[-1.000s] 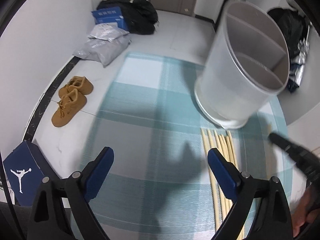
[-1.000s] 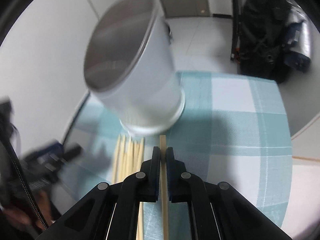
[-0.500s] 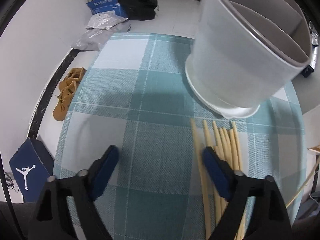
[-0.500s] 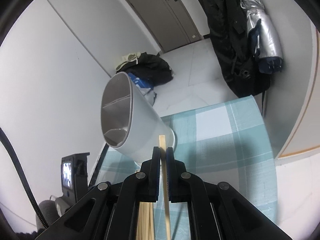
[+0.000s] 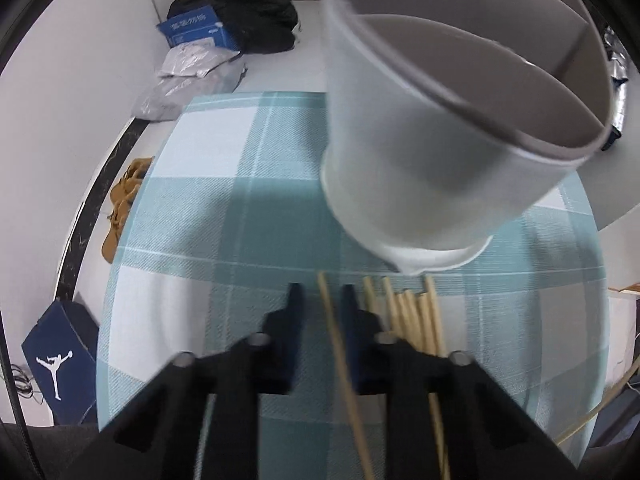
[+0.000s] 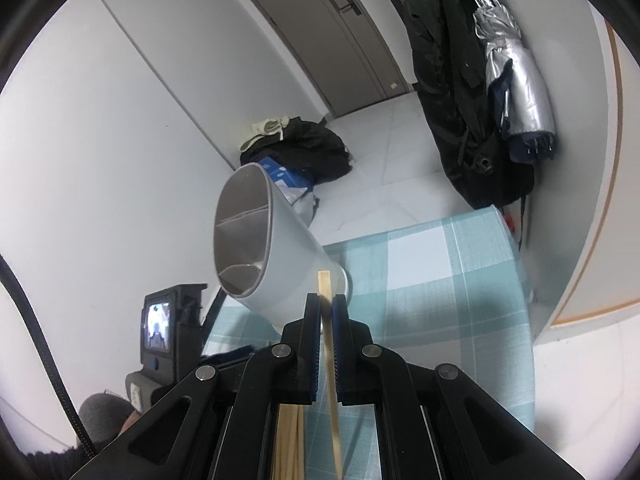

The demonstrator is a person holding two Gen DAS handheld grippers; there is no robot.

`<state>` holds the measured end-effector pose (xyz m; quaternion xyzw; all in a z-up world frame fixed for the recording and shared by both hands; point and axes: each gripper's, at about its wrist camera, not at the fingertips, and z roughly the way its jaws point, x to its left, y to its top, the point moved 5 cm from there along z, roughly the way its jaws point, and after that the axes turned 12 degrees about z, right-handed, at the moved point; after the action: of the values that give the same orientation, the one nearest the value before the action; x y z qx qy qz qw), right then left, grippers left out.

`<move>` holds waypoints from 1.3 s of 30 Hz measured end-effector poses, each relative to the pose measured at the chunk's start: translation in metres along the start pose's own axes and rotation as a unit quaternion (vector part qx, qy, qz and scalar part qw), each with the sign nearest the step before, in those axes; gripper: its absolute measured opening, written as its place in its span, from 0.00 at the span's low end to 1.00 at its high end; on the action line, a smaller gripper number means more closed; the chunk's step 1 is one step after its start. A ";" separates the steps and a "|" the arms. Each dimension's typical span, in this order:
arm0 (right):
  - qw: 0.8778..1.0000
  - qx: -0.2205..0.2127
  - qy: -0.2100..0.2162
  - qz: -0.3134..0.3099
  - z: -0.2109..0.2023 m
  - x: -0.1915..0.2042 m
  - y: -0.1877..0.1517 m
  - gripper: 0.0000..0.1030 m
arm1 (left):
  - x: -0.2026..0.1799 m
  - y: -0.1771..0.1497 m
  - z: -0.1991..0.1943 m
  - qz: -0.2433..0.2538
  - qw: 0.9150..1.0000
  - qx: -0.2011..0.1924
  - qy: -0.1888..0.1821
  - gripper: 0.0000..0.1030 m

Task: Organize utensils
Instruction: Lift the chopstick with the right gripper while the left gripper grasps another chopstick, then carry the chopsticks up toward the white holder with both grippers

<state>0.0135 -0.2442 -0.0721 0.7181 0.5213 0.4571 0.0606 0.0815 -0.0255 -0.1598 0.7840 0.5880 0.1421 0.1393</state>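
Since approx. half a sec ago the left gripper (image 5: 320, 294) has narrowed from wide-spread to a small gap and has come over the leftmost pale bamboo chopstick (image 5: 338, 344), which now lies between its blue-padded fingers (image 5: 295, 304); contact w/ the pads cannot be told, as the frame is motion-blurred. The right gripper (image 6: 326, 308) stays clamped on a single pale wooden chopstick (image 6: 329, 340), tip projecting just past the fingertips, held up off the table, as before.

Left wrist view: remaining loose bundle of pale chopsticks (image 5: 416, 316) lies on the teal-and-white checked tablecloth (image 5: 224, 208), just right of the left gripper, far ends near the base of the pale grey round plastic utensil holder w/ inner dividers (image 5: 424, 152). Holder stands on the cloth, directly beyond the fingertips.

Right wrist view: same holder (image 6: 276, 256) appears beyond and left of the held stick; compartments visible, contents not discernible. Bundle (image 6: 288, 440) partly seen under the gripper body.

Surrounds: tan suede shoes (image 5: 122, 204) and dark blue shoebox w/ white jumping-figure logo (image 5: 56, 356) on the floor left of the table; black bag (image 5: 256, 28) by the far wall; grey door (image 6: 320, 28); black coat (image 6: 452, 80) and silver folded umbrella (image 6: 516, 84) hanging at right.
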 end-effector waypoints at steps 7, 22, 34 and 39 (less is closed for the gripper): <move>1.000 -0.014 -0.002 -0.025 -0.005 0.012 -0.006 0.05 | 0.006 -0.001 -0.015 0.001 0.999 -0.035 -0.003 0.01; 0.997 -0.046 -0.002 -0.070 -0.016 0.043 -0.022 0.05 | 0.021 0.009 -0.110 -0.035 0.981 -0.173 -0.079 0.01; 0.991 -0.062 -0.003 -0.118 -0.012 0.073 -0.034 0.00 | 0.024 0.008 -0.140 0.007 0.972 -0.214 -0.091 0.01; 0.994 -0.041 -0.024 -0.101 -0.001 0.059 -0.027 0.00 | 0.030 0.006 -0.139 0.004 0.973 -0.204 -0.104 0.01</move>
<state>-0.0033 -0.1853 -0.0515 0.6693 0.5706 0.4521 0.1488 0.0406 0.0085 -0.0277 0.7517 0.5257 0.1776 0.3564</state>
